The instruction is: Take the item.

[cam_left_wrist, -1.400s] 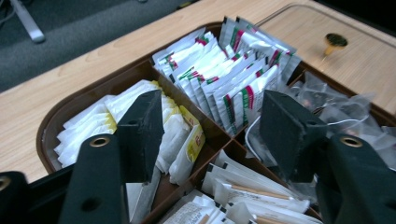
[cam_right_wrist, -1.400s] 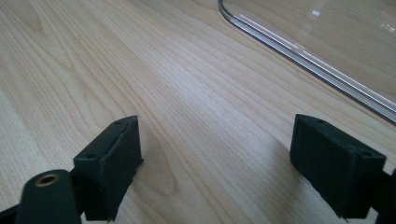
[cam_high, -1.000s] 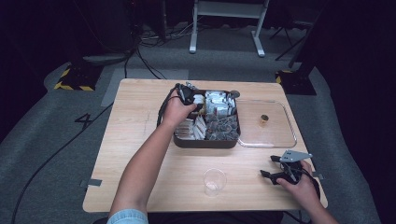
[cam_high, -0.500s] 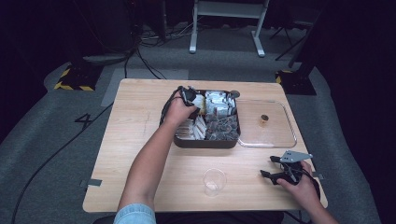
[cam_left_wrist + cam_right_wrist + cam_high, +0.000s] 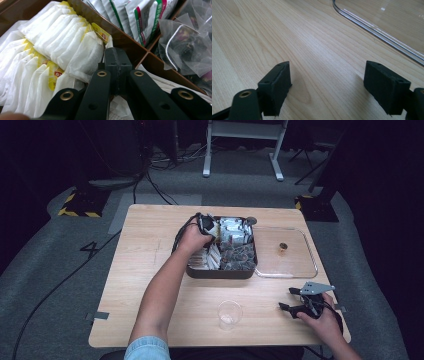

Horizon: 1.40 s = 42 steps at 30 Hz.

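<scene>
Left gripper is down inside the dark compartment box at mid-table, with the person's left hand behind it. In the left gripper view its jaws have just been closing and now stand clenched tip to tip. Nothing is visible between them. Whether a bag edge is pinched there, I cannot tell. The white tea bags with yellow tags stand packed in a row in the compartment to the left of the jaw tips, and the nearest bag touches the left jaw's side. Past a divider are the foil sachets, and at far right the mesh bags. A clear cup stands upright near the table's front edge. The clear lid lies flat, just right of the box. Right gripper rests low at the front right. Its jaws have just closed a little but stand apart, released, over bare table.
</scene>
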Motion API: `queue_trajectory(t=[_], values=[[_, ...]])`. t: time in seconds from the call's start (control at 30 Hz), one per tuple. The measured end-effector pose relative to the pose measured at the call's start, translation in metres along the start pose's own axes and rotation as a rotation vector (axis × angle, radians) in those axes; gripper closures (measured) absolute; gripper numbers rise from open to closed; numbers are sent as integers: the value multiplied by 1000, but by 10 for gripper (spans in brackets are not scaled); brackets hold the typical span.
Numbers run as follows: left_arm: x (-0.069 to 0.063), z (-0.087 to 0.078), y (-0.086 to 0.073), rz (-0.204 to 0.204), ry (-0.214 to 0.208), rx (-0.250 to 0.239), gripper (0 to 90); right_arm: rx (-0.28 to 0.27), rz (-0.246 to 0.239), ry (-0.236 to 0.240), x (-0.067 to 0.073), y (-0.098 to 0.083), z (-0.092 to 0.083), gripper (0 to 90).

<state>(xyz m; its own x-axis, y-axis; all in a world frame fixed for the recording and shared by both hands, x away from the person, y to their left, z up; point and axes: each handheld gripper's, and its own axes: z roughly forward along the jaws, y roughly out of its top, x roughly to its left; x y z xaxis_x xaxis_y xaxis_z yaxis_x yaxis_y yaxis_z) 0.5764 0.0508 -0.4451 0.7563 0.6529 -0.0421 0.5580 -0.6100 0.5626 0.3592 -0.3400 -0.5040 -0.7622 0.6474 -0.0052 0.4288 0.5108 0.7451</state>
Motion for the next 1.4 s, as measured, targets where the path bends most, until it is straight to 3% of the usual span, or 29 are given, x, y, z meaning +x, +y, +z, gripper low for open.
queue_trajectory(t=[0.27,0.73,1.1,1.23,1.4], values=[[2,-6,1,0,5,-15,900,0,0,0,0,0,0,220],[-4,-40,13,12,9,-135,900,0,2,1,0,0,0,220],[-18,-77,14,33,-22,-261,900,0,2,1,0,0,0,219],[-26,-98,8,34,-42,-320,900,0,1,2,0,0,0,219],[-35,-116,-1,49,-65,-358,900,-1,-4,4,-1,0,0,218]])
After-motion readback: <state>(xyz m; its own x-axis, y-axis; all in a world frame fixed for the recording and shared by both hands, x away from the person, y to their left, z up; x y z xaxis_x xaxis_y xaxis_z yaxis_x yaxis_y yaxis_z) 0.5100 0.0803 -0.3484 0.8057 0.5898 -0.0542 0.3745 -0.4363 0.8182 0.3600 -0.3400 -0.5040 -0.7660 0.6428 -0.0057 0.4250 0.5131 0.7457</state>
